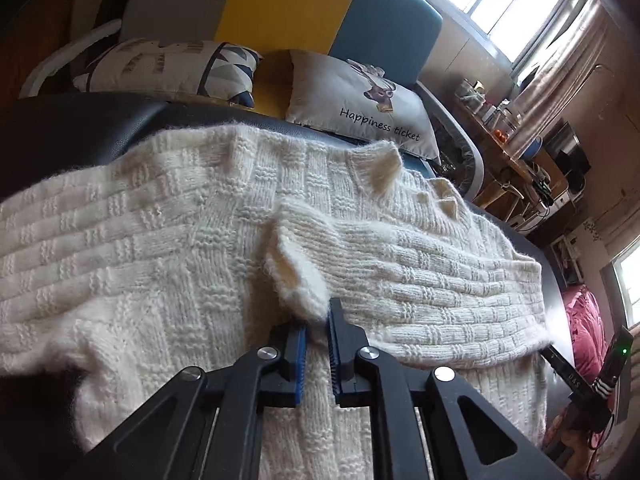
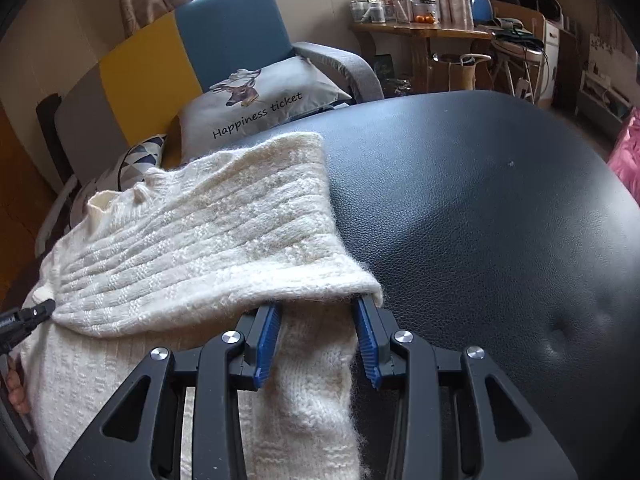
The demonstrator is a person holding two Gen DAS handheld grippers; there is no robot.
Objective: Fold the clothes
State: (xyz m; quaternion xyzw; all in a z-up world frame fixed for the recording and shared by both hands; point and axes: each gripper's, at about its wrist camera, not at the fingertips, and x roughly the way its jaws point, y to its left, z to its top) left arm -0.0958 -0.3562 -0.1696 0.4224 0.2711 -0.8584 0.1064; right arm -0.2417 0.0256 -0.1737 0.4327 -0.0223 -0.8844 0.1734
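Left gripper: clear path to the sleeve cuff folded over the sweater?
Probably yes. The cuff lies on top of the sweater, right at the left gripper fingertips; nothing sits between them. The fingers are only slightly apart, so they likely need to open wider first.

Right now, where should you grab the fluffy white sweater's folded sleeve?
Take the sleeve by its cuff, coming from the near side. The cuff stands up loose off the sweater, right ahead of the left hand-held gripper, so fingers can pinch it.

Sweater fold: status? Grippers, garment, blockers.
Left gripper nearly shut at sleeve cuff, grip unclear. Right gripper open, fingertips under folded sleeve edge. Cream sweater on black cushion, sleeve folded across. No blockers.
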